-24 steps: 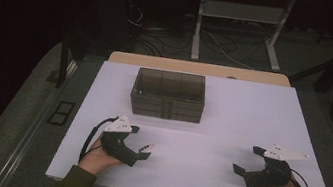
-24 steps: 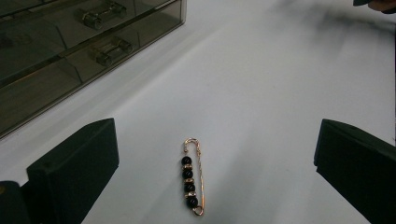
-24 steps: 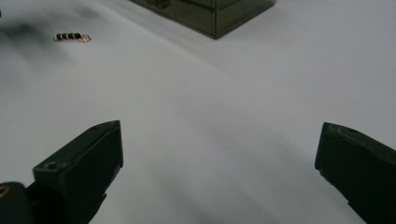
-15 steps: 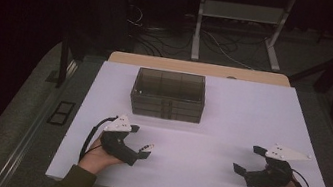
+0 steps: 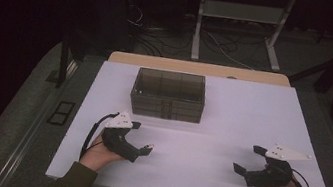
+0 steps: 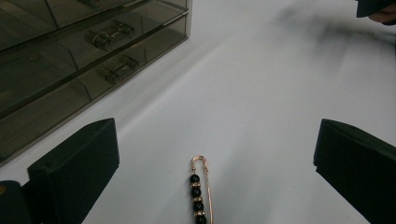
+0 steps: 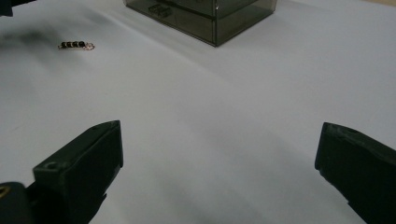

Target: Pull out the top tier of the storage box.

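We see white table (image 5: 233,109) mid-frame, dark room around; cables and metal stand (image 5: 238,13) on floor at top. Smoky drawer box (image 5: 168,94) upper centre of table. Left gripper (image 5: 139,142) lower left, jaws wide, empty; beaded pin (image 6: 200,191) lies between them. Right gripper (image 5: 247,159) lower right, jaws wide, empty.

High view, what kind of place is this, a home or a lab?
Probably a lab or workshop: a white table on a bare floor, loose cables and a metal stand behind it, and a hand-held gripper in each hand.
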Available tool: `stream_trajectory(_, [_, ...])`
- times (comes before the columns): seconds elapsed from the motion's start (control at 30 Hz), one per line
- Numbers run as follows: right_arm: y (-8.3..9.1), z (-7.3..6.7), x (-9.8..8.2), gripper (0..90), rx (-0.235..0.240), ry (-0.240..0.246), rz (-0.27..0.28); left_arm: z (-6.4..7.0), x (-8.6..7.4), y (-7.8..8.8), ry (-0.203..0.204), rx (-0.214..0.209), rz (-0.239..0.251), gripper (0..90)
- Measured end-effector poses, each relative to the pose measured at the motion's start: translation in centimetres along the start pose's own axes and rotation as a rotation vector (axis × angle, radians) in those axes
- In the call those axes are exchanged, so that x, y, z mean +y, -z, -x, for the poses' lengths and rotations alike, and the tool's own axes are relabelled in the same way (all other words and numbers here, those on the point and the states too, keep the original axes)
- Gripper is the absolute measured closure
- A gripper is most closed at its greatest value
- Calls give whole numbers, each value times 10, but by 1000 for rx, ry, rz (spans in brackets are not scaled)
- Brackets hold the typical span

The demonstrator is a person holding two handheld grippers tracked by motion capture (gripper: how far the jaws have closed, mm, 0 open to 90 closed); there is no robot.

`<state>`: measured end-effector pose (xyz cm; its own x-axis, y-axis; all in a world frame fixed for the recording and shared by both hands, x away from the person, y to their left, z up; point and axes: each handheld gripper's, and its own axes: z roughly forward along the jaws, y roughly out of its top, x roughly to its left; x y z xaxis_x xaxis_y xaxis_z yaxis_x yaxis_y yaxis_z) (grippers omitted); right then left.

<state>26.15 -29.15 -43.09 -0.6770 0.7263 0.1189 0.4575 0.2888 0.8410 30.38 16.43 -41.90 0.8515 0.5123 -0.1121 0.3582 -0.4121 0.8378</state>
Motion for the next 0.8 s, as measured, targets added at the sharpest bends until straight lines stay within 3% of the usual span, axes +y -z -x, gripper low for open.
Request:
stream_trajectory(0.3, [0, 0, 1, 5, 6, 1, 12, -2, 3, -4, -10, 3, 0, 0])
stream_trajectory(0.8, [-2, -1, 3, 5, 3, 21, 26, -3, 5, -11, 8, -7, 1, 0])
